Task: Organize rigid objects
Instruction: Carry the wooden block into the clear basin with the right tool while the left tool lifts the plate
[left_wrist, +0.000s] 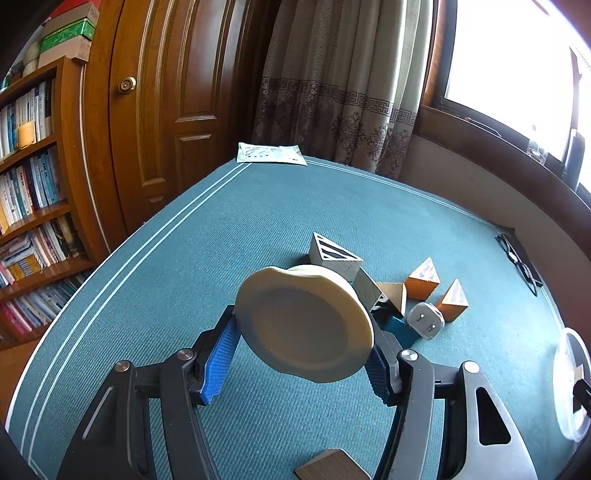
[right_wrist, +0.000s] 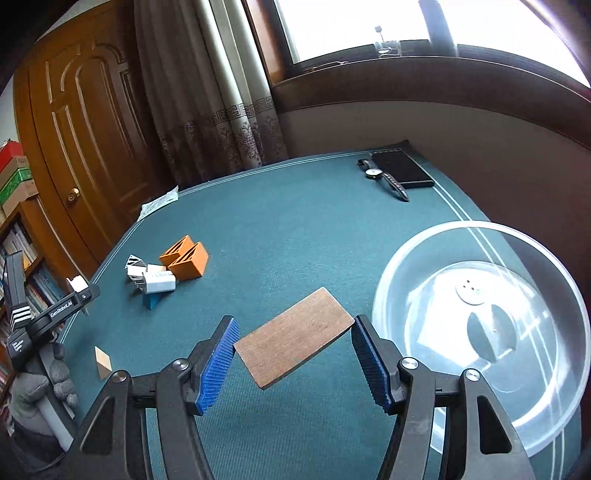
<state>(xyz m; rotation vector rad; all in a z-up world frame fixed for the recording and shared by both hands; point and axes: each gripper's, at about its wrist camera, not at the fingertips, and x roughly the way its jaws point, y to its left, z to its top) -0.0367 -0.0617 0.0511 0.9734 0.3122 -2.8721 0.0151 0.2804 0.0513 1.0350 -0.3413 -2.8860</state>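
My left gripper (left_wrist: 301, 354) has a cream disc (left_wrist: 304, 323) pinched between its blue pads (left_wrist: 221, 363), jaws spread wide to fit it, and the disc is tilted up off the cloth (left_wrist: 184, 258) with its flat face toward the camera. Right at the bottom edge of the left view there's a corner of the brown board (left_wrist: 330, 465).

On the right side, my right gripper (right_wrist: 293, 354) is wide open around that same board (right_wrist: 293, 341), which lies flat on the teal cloth (right_wrist: 295, 221). One corner sits just by the right pad (right_wrist: 371, 363), but I can't tell if either pad actually touches it, so nothing's gripped there.

Just right of the board is the clear bowl (right_wrist: 480, 325), with a small white disc (right_wrist: 469, 291) and a dark lens-shaped piece (right_wrist: 489, 334) inside. Near left, a little wood wedge (right_wrist: 102, 362) sits alone.

Further out on the left is the pile: a white plug (right_wrist: 159, 282) on a blue block (right_wrist: 151, 301), two orange blocks (right_wrist: 184, 260) touching each other, and a white striped prism (right_wrist: 135, 264).

Far right corner has a black notebook (right_wrist: 402, 168) with a watch (right_wrist: 384, 177) beside it. Far left edge, a paper packet (right_wrist: 159, 203).
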